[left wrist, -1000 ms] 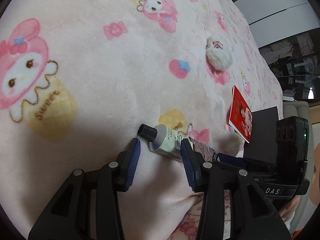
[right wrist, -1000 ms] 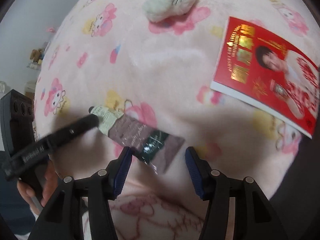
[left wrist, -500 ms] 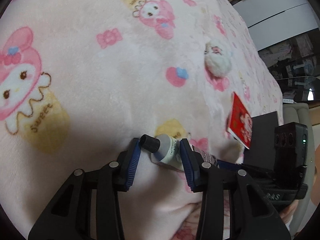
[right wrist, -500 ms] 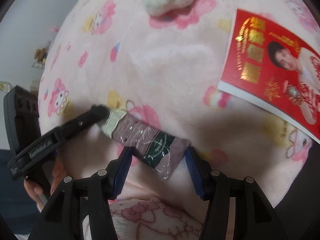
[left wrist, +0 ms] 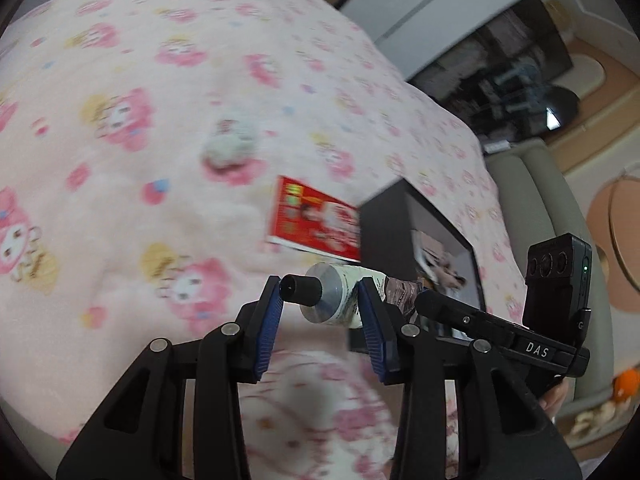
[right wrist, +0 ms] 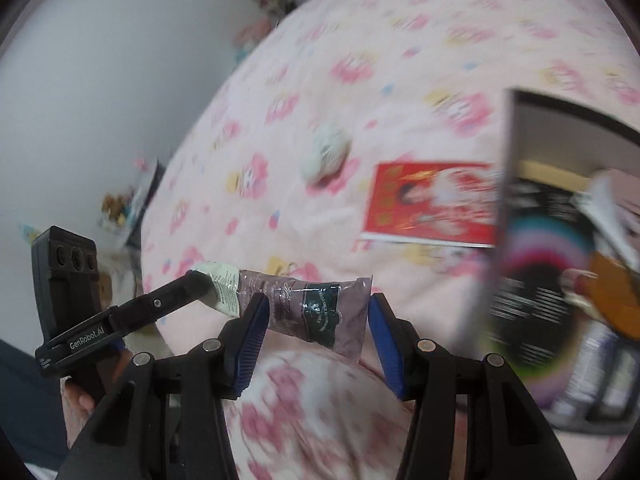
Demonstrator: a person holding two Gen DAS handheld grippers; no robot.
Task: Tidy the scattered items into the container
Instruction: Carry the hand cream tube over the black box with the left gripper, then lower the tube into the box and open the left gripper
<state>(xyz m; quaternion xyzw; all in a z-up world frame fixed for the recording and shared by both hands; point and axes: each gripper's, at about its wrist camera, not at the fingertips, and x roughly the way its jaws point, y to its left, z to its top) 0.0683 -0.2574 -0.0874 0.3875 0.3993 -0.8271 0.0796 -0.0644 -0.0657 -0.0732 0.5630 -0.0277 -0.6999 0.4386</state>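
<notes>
Black fingers (left wrist: 264, 336), blue ridged pads (right wrist: 248, 334), silver screws (left wrist: 159, 345)

A soft pink fleece blanket (left wrist: 120, 160) printed with pink-and-yellow cartoon rabbits, bows and sweets covers the whole bed. In the left wrist view, pale grey-white flat cabinet panels (left wrist: 420, 12) stand beyond its far edge, next to a dark glass-fronted unit (left wrist: 512, 76) with blurred contents, while a beige padded upholstered piece (left wrist: 532, 208) runs along the right side and a small orange object (left wrist: 626, 380) lies low at the right. In the right wrist view, a plain white wall (right wrist: 100, 80) borders the bed, with a blurred cluster of small toys (right wrist: 116, 208) at its foot.
</notes>
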